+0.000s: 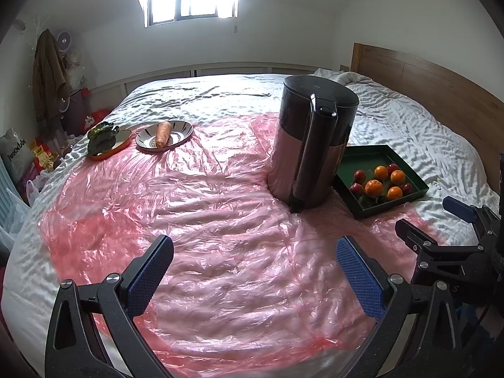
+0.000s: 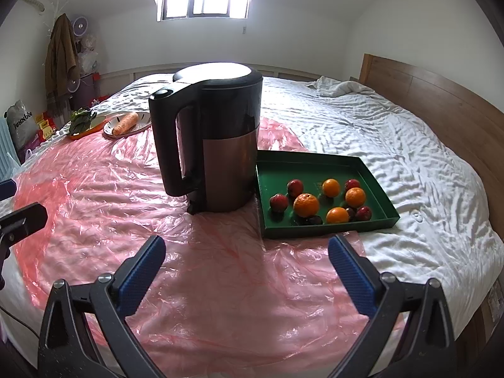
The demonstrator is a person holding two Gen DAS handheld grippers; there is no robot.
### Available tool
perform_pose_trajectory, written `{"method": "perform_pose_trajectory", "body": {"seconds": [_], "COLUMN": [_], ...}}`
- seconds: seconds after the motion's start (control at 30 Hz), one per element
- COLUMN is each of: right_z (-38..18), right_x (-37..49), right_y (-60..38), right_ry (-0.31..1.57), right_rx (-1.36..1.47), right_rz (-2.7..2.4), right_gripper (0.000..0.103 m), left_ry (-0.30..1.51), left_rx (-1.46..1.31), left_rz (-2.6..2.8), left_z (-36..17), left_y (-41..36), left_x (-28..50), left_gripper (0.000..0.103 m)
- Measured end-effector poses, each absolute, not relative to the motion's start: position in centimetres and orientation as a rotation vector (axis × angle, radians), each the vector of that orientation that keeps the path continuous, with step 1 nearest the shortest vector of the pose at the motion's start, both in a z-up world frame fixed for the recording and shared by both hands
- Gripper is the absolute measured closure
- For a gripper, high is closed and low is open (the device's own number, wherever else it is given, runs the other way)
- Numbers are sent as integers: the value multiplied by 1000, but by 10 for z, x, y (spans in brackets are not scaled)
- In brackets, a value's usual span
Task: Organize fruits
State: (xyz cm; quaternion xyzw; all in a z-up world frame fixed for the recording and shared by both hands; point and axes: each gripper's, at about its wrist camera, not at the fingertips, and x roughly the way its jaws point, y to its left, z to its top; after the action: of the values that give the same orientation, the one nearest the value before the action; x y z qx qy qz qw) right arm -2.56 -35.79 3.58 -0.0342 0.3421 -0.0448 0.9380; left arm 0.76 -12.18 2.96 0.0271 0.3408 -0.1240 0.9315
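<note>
Left gripper (image 1: 255,263) jaws wide, empty, ribbed blue pads over crinkled pink plastic sheet (image 1: 204,220). Right gripper (image 2: 247,263) jaws also wide, empty. Far right: flat green tray (image 2: 375,173) holding round oranges (image 2: 306,204) and red fruits (image 2: 278,202) (glossy), touching tall steel-and-black kettle (image 2: 226,145). Far left: carrot (image 1: 163,134) on striped plate (image 1: 184,126), leafy greens (image 1: 102,137).

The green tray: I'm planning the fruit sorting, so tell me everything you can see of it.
The green tray is a shallow, dark green rectangular box with low upright walls, cardboard-like in look. It lies flat on the bed, its near edge over the pink plastic sheet, its left side close against the kettle. Inside, toward the near end, sit four oranges and several small red fruits; the far half is bare. Neither hand-held gripper touches it.
</note>
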Motion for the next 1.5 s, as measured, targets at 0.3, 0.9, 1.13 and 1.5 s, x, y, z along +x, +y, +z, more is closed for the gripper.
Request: {"method": "perform_pose_trajectory", "body": {"seconds": [0.3, 0.9, 1.13, 1.5], "right_z": [34, 31, 30, 31], "right_x": [-24, -24, -24, -26], "right_y": [-358, -359, -361, -356], "right_ry": [708, 711, 707, 701], "right_rx": [-67, -67, -69, -74], "right_rz": [-87, -87, -83, -47], "right_gripper": [0, 0, 0, 0], "left_ry": [699, 709, 715, 733], "left_rx": [59, 78, 75, 82], "left_rz": [-262, -267, -252, -221], "left_z": [29, 21, 18, 11], "left_y": [-122, -126, -122, -115], "left_x": [7, 6, 7, 9], "left_gripper": [1, 1, 1, 1]}}
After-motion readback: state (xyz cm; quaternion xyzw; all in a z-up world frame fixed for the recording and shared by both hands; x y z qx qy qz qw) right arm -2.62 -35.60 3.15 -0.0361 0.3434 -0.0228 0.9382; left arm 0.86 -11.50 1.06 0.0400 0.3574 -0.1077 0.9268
